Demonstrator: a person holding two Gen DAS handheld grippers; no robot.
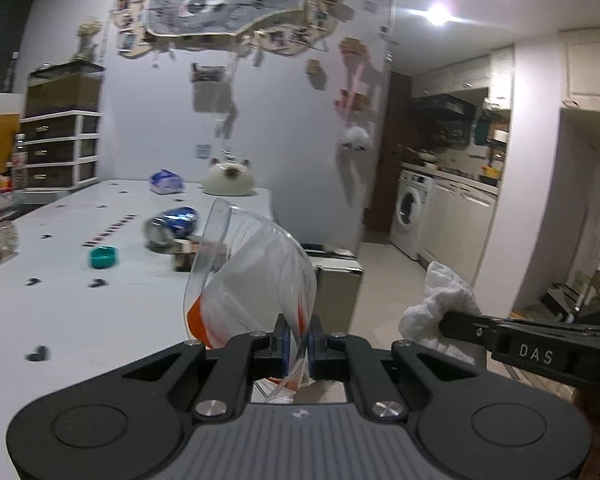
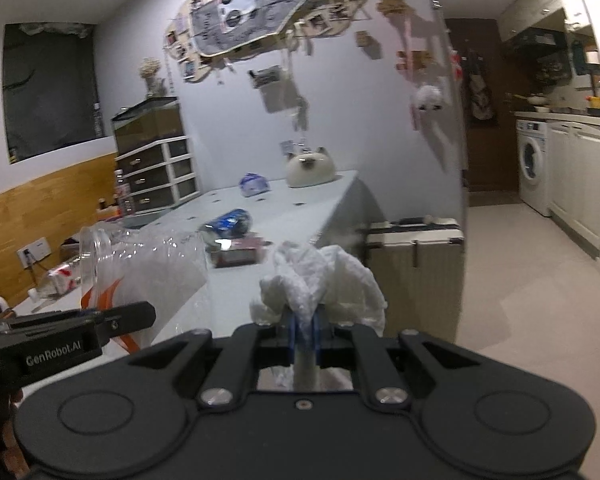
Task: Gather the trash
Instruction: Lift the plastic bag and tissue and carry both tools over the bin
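Trash in 2 grips: left gripper [image 1: 298, 346] clamps plastic bag [image 1: 252, 276], right gripper [image 2: 305, 334] clamps tissue wad [image 2: 320, 280]; keep both pinched tight while carrying.

Mounted on each wrist, looking forward along closed tool fingers, slightly downward. Left view close over the table [image 1: 80, 300]; right view nearer its end, beside a suitcase [image 2: 416, 272]. Shared: table, photo wall [image 1: 220, 8], kitchen with washing machine [image 1: 410, 216], and each other's tool.

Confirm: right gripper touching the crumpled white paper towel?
Touching. Right wrist view shows the right gripper clamped shut on the crumpled white paper towel, bunched between its blue pads.
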